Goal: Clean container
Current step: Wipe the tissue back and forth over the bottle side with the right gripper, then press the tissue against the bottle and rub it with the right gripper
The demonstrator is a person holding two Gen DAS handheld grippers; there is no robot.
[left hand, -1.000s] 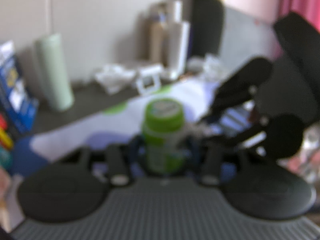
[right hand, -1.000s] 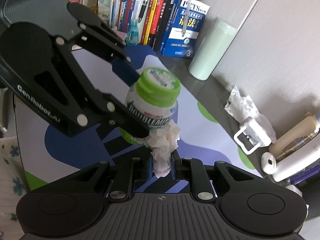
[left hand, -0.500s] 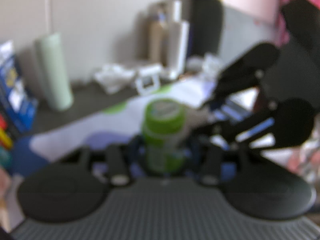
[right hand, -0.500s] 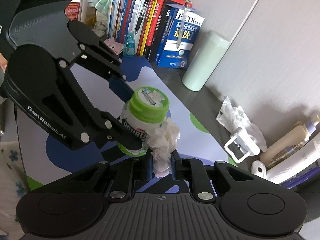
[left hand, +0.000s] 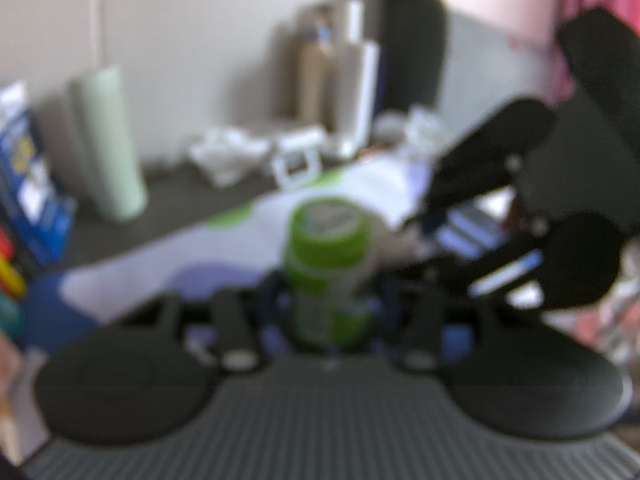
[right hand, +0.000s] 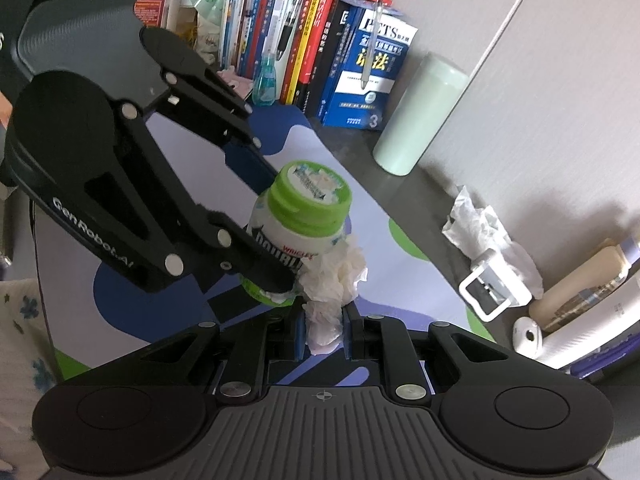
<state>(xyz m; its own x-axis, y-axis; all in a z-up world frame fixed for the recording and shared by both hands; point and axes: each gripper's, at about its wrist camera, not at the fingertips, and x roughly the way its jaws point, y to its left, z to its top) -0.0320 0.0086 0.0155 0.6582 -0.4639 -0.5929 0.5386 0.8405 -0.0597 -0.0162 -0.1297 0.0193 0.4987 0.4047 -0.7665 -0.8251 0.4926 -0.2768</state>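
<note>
The right gripper [right hand: 323,322] is clamping a crumpled white tissue [right hand: 334,276] between its blue-padded fingers, the wad pressing against the side of a white gum bottle [right hand: 298,240] with a green cap [right hand: 308,196]. The left gripper [right hand: 276,268] is gripping that bottle around its lower body, holding it slightly tilted above a desk mat [right hand: 192,148] patterned in white, blue and green; in its own blurred wrist view the left gripper [left hand: 328,312] is showing the same bottle [left hand: 326,272] pinched between its fingers, with the right gripper [left hand: 520,216] reaching in from the right. Behind the bottle, a pale green tumbler [right hand: 420,112] is standing upright on the dark desk [right hand: 424,208] near a row of books [right hand: 316,36] leaning against the wall. Farther right, another crumpled tissue [right hand: 476,224] is lying beside a small white frame-shaped object [right hand: 496,288], and a tan bottle [right hand: 584,284] is lying on its side next to a white roll [right hand: 576,338].
</note>
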